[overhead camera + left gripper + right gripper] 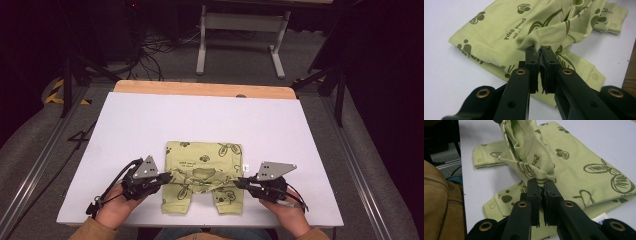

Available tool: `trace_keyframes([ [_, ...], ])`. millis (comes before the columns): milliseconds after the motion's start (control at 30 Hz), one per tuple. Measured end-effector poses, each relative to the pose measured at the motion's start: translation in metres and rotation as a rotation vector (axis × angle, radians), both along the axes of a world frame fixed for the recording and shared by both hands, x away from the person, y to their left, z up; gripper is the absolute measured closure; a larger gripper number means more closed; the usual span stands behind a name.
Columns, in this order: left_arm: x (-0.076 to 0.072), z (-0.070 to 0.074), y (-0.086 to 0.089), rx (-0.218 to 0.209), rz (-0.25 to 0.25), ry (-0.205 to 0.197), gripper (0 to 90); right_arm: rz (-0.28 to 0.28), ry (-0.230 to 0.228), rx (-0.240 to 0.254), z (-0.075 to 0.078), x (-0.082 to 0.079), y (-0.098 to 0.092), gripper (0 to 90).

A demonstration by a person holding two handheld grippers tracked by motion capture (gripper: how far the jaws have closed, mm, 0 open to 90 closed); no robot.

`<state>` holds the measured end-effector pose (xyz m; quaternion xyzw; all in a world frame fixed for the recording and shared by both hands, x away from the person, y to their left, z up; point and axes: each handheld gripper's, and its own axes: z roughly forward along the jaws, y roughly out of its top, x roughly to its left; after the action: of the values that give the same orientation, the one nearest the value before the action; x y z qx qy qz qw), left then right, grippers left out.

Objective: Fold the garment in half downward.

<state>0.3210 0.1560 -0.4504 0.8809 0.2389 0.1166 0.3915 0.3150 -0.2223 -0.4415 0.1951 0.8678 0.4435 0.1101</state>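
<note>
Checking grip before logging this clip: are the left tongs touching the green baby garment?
Touching. In the left gripper view the left tongs are shut on a raised fold of the green baby garment.

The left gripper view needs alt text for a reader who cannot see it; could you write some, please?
The left gripper has its two black jaws shut on a raised fold of a light green baby garment printed with dark cartoon shapes and lettering. The rest of the garment lies folded on the white table, a snap-button leg beside the jaws.
</note>
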Motion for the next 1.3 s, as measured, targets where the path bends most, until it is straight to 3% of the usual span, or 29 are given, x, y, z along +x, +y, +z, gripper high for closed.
trace_keyframes([
  [200, 0.0, 0.0, -0.002, 0.025, -0.001, 0.001, 84.7, 0.025, 0.006, -0.022, -0.002, -0.002, 0.002, 84.0],
  [300, 0.0, 0.0, -0.001, 0.022, 0.002, 0.005, 83.5, 0.03, 0.014, -0.012, -0.001, -0.001, 0.0, 79.1],
  [333, 0.0, 0.001, -0.001, 0.013, 0.012, 0.004, 82.1, 0.027, 0.026, 0.009, 0.001, 0.0, -0.004, 70.2],
  [400, 0.001, 0.003, 0.001, -0.006, 0.019, 0.008, 77.9, 0.023, 0.042, 0.023, 0.003, 0.001, -0.006, 62.9],
  [433, 0.001, 0.004, 0.003, -0.034, 0.023, 0.006, 74.9, 0.019, 0.041, 0.031, 0.003, 0.002, -0.007, 61.7],
  [600, 0.001, 0.005, 0.005, -0.057, 0.035, -0.014, 66.2, 0.007, 0.023, 0.054, 0.007, 0.001, -0.009, 51.2],
  [667, 0.001, 0.006, 0.006, -0.079, 0.039, -0.02, 64.2, -0.008, 0.02, 0.066, 0.008, 0.002, -0.009, 43.6],
  [733, 0.001, 0.007, 0.007, -0.104, 0.047, -0.026, 58.2, -0.016, 0.013, 0.076, 0.008, 0.002, -0.009, 41.7],
  [800, 0.002, 0.007, 0.007, -0.11, 0.048, -0.029, 56.4, -0.025, 0.008, 0.078, 0.008, 0.002, -0.008, 42.8],
  [867, 0.003, 0.004, 0.006, -0.128, 0.044, -0.017, 59.4, -0.024, 0.011, 0.068, 0.005, 0.002, -0.005, 49.8],
  [933, 0.003, 0.003, 0.005, -0.123, 0.04, -0.003, 72.5, -0.018, 0.016, 0.057, 0.003, 0.002, -0.003, 52.0],
  [967, 0.004, 0.002, 0.004, -0.108, 0.034, 0.021, 72.5, -0.011, 0.024, 0.043, 0.001, 0.002, -0.001, 55.8],
  [1000, 0.005, 0.0, 0.002, -0.097, 0.032, 0.034, 85.1, 0.013, 0.058, 0.02, -0.004, 0.003, 0.003, 65.7],
  [1033, 0.005, -0.002, 0.0, -0.08, 0.026, 0.053, 88.9, 0.026, 0.071, 0.009, -0.007, 0.002, 0.005, 70.4],
  [1067, 0.006, -0.003, -0.002, -0.071, 0.018, 0.062, 88.9, 0.026, 0.071, 0.009, -0.007, 0.002, 0.005, 70.4],
  [1133, 0.006, -0.009, -0.008, -0.05, -0.012, 0.089, 89.3, 0.049, 0.084, -0.033, -0.013, 0.001, 0.01, 80.6],
  [1167, 0.006, -0.009, -0.008, -0.05, -0.012, 0.089, 89.3, 0.049, 0.084, -0.033, -0.013, 0.001, 0.01, 80.6],
  [1233, 0.006, -0.016, -0.014, -0.006, -0.05, 0.116, 89.3, 0.064, 0.102, -0.053, -0.016, 0.0, 0.012, 82.6],
  [1300, 0.007, -0.019, -0.016, 0.016, -0.056, 0.128, 89.3, 0.068, 0.121, -0.064, -0.019, 0.0, 0.012, 82.4],
])
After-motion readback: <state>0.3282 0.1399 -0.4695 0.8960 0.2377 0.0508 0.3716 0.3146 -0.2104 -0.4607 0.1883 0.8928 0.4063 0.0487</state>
